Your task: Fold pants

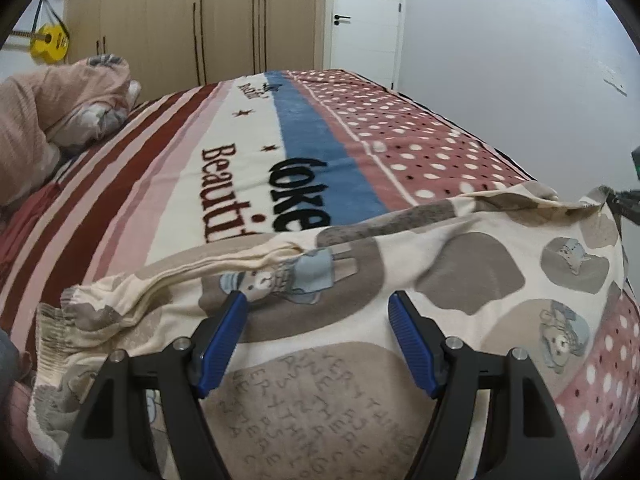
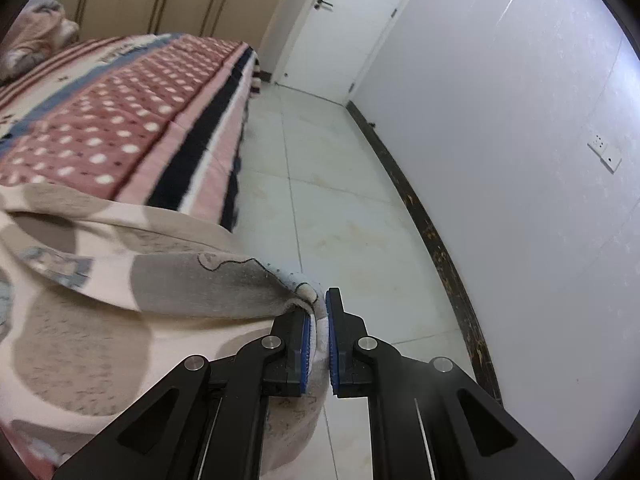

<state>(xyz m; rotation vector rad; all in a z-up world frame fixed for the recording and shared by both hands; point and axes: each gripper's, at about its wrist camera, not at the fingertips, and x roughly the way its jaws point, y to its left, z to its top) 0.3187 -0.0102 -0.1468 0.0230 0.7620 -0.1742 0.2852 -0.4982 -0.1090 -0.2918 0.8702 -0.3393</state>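
Observation:
Cream pants (image 1: 460, 264) with grey-brown patches and small bear prints lie spread on the bed's near end. Their gathered waistband (image 1: 80, 312) is at the left. My left gripper (image 1: 318, 304) is open just above the pants' middle, holding nothing. My right gripper (image 2: 320, 308) is shut on the pants' hem edge (image 2: 308, 292) at the bed's right side and lifts it; the pants (image 2: 120, 280) run off to the left. The right gripper also shows at the right edge of the left wrist view (image 1: 624, 204).
The bed's blanket (image 1: 240, 152) is striped, lettered and dotted. A pink quilt bundle (image 1: 48, 108) sits at the far left. The blanket's edge (image 2: 224, 136) drops to a tiled floor (image 2: 320, 184). A white wall (image 2: 500, 120), door (image 2: 340, 28) and wardrobes (image 1: 192, 20) stand beyond.

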